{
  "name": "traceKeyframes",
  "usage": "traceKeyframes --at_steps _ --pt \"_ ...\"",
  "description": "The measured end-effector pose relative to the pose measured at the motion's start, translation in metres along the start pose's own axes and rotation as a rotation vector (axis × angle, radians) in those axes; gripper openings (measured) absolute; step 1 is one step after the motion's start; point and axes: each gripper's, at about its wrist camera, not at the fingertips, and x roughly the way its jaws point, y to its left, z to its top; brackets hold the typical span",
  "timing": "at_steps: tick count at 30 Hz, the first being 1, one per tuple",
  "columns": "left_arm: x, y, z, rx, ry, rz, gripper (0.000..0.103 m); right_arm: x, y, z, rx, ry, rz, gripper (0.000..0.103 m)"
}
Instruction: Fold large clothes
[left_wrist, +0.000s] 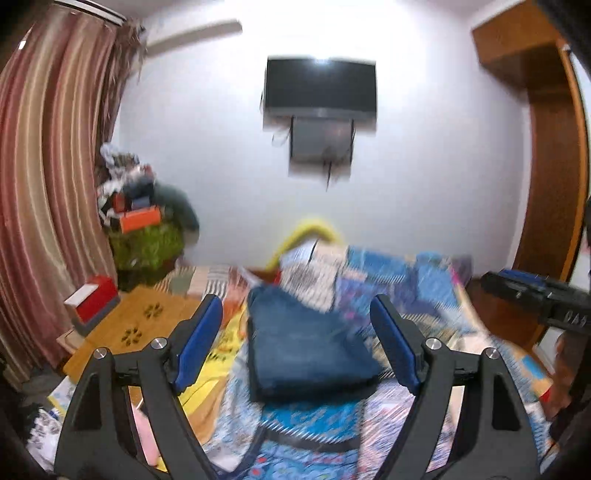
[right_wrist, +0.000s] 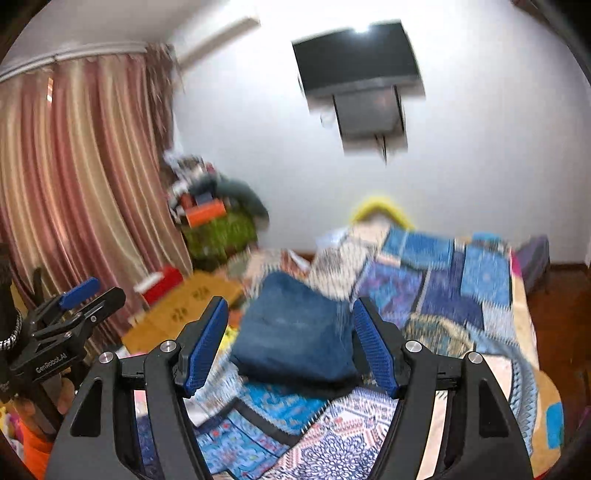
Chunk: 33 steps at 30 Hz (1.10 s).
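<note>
The folded denim garment (left_wrist: 306, 343) lies as a compact square on the patchwork bedspread (right_wrist: 443, 280), likely set there as a finished fold. The left hand-held gripper (left_wrist: 295, 343) and right hand-held gripper (right_wrist: 291, 343) are both released, jaws apart and empty, raised above the garment without touching it.

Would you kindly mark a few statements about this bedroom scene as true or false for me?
1. The blue garment lies folded on the patchwork bedspread. True.
2. The left gripper is clamped on the garment. False: its jaws stand open with nothing pinched.
3. The right gripper is open and empty. True.
4. The television sits on the bed. False: it hangs on the wall.
5. Striped curtains hang at the left. True.
</note>
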Motion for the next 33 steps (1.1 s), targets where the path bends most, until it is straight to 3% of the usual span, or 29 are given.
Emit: traceKeyframes --at_steps 3,7,12,14,17,20,33 --pt "-0.035 -0.010 0.005 -0.005 -0.101 -0.006 0.082 -0.033 0.013 -0.002 -0.024 -0.094 -0.013 0.066" --pt "-0.063 -0.019 0.005 -0.016 -0.176 -0.010 0.082 -0.059 0.028 -0.009 -0.051 -0.170 -0.036 0.066" --pt "-0.077 -0.024 -0.004 -0.013 -0.192 0.025 0.086 -0.068 0.037 -0.016 -0.102 -0.188 -0.083 0.070" --pt "-0.079 -0.024 -0.008 -0.025 -0.186 0.022 0.092 -0.064 0.035 -0.017 -0.092 -0.179 -0.090 0.090" --pt "-0.083 -0.025 -0.013 -0.027 -0.184 0.030 0.097 -0.062 0.030 -0.017 -0.069 -0.200 -0.122 0.103" --pt "-0.083 -0.026 -0.014 -0.033 -0.180 0.041 0.102 -0.061 0.026 -0.017 -0.045 -0.198 -0.142 0.103" --pt "-0.082 -0.032 -0.020 -0.030 -0.155 0.036 0.103 -0.071 0.021 -0.026 -0.028 -0.193 -0.144 0.103"
